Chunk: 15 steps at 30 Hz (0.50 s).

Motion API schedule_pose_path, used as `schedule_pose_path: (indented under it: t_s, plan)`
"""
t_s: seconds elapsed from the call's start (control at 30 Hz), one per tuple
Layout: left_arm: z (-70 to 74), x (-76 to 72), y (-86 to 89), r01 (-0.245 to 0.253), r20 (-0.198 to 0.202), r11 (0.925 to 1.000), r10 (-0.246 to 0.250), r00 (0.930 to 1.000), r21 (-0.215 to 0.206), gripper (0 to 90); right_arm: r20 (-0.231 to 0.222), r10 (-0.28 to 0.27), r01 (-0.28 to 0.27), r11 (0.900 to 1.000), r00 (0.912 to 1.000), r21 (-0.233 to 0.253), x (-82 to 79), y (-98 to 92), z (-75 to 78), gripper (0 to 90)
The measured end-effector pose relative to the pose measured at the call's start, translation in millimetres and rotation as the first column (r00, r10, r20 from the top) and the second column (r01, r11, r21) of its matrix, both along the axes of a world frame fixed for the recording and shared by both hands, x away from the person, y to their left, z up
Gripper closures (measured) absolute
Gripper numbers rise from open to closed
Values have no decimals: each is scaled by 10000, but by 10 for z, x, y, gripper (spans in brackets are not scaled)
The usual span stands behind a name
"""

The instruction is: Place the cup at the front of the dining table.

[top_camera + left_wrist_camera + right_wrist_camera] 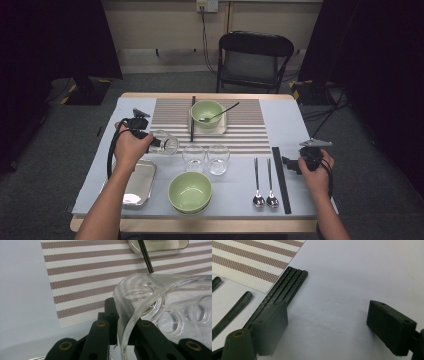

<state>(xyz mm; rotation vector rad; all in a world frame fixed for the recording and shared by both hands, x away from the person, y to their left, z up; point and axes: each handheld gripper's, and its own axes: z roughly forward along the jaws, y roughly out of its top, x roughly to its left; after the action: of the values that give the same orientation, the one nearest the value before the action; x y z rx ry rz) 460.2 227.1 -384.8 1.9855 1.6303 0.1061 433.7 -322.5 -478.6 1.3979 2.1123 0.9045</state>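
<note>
High view. Your left claw (pixel 150 140) holds a clear glass tumbler (pixel 165 143) by its rim, above the surface (pixel 295 125) at the near left corner of the striped placemat (pixel 250 132). The tumbler lies on its side, its long axis running across the surface, mouth toward your hand and base pointing right. Two more tumblers (pixel 206 158) stand upright just right of it; judged from that row, this one is meant to join them. A green bowl (pixel 190 191) and a steel tray (pixel 137 185) sit nearer you. Your right claw (pixel 289 164) rests beside the black chopsticks (pixel 281 179).

Left gripper view. The jaws pinch the tumbler's rim (pixel 130 322), one inside the wall, one outside; a rim grip suits tipping it upright. The base (pixel 140 296) points away.

Right gripper view. Your right claw (pixel 327 326) stands wide and empty over bare surface, the chopsticks (pixel 284 290) just beside one jaw, likely waiting its turn.
</note>
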Motion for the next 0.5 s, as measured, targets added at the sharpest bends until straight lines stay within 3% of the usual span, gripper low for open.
schedule_pose_path:
  t_s: [0.27, 0.5]
  plan:
    - [4, 26, 15, -86, 124, 9999, 88, 9999, -108, 855, -4, -3, 3, 10000, 10000, -6, 0, 0, 1, 163]
    - [-6, 56, 49, -263, -94, 9991, 260, 9996, -321, 856, -5, -8, 8, 10000, 10000, 0, -1, 1, 0, 163]
